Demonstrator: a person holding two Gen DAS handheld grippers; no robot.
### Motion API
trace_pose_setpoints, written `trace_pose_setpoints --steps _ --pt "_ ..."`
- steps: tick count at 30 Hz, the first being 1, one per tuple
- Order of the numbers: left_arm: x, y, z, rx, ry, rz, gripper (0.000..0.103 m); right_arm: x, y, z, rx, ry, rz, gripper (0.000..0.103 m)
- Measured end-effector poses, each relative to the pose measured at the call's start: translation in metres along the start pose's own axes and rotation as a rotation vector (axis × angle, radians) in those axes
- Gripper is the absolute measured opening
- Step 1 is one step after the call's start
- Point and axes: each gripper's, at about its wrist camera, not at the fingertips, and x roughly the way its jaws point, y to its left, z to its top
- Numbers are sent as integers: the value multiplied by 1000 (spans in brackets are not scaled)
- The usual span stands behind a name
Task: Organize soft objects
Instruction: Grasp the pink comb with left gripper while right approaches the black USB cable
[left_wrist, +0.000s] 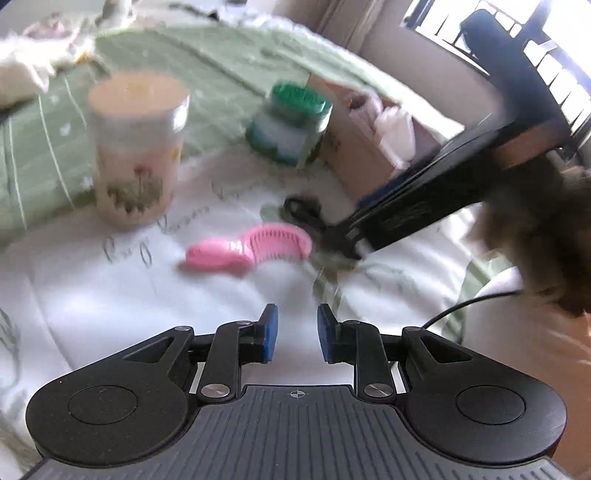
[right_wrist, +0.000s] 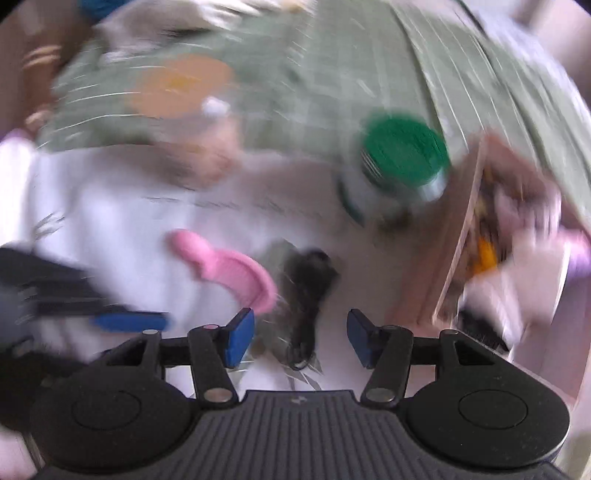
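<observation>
A black hair tie (right_wrist: 308, 280) lies on the white printed cloth (right_wrist: 110, 206), below the gap between the blue pads of my right gripper (right_wrist: 300, 339); the pads stand apart and do not press on it. In the left wrist view the right gripper (left_wrist: 345, 245) slants in from the right, its tip at the black hair tie (left_wrist: 303, 208). A pink comb (left_wrist: 251, 247) (right_wrist: 229, 269) lies just left of the tie. My left gripper (left_wrist: 297, 332) hangs open over bare cloth, short of the comb. The right wrist view is heavily blurred.
A cardboard box (left_wrist: 351, 162) (right_wrist: 461, 236) holding soft pale items stands right of the tie. A green-lidded jar (left_wrist: 291, 122) (right_wrist: 402, 155) and a tall peach-lidded canister (left_wrist: 136, 147) stand behind. A brown fluffy mass (left_wrist: 546, 240) and a cable (left_wrist: 461, 306) are at the right. Green bedding (left_wrist: 221, 62) lies beyond.
</observation>
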Motion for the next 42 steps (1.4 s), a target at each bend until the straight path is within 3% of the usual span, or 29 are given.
trace_pose_setpoints --steps 1,2,4,7,11,16,19,21,23,26,30,33,34,35,38,42 --pt "-4 -1 5 24 -12 2 26 8 -7 1 36 14 13 48" --pt "-7 -5 12 71 -18 4 26 14 -12 1 60 32 22 28" --pt "-5 -15 26 175 -17 27 29 20 -21 -2 93 70 24 10" --pt "17 -21 50 286 23 89 29 -7 -35 -22 137 -1 45 10" --pt "49 -15 60 345 46 160 29 -61 -58 -70 228 -121 28 10" --pt "66 8 54 173 113 139 30 -95 -87 -121 348 -185 50 10" --pt "61 1 43 171 138 96 33 -87 -102 -118 365 -166 134 12" --pt "57 -10 35 221 163 88 33 -73 -103 -103 358 -114 211 24" --pt "54 -21 28 277 184 86 33 -59 -95 -88 336 -82 222 56" --pt "50 -35 19 336 198 76 33 -35 -72 -62 259 -51 167 60" --pt "34 -41 15 353 164 27 33 5 -49 -36 180 34 57 58" --pt "36 -47 11 452 184 34 33 26 -43 -27 150 83 23 44" --pt "40 -49 9 488 201 53 33 29 -42 -26 131 84 15 35" --pt "45 -51 5 515 217 63 33 27 -40 -26 123 73 12 17" --pt "46 -59 -4 605 241 58 38 10 -43 -31 172 73 65 12" --pt "42 -60 -17 642 261 36 37 -42 -54 -65 219 -12 61 10"
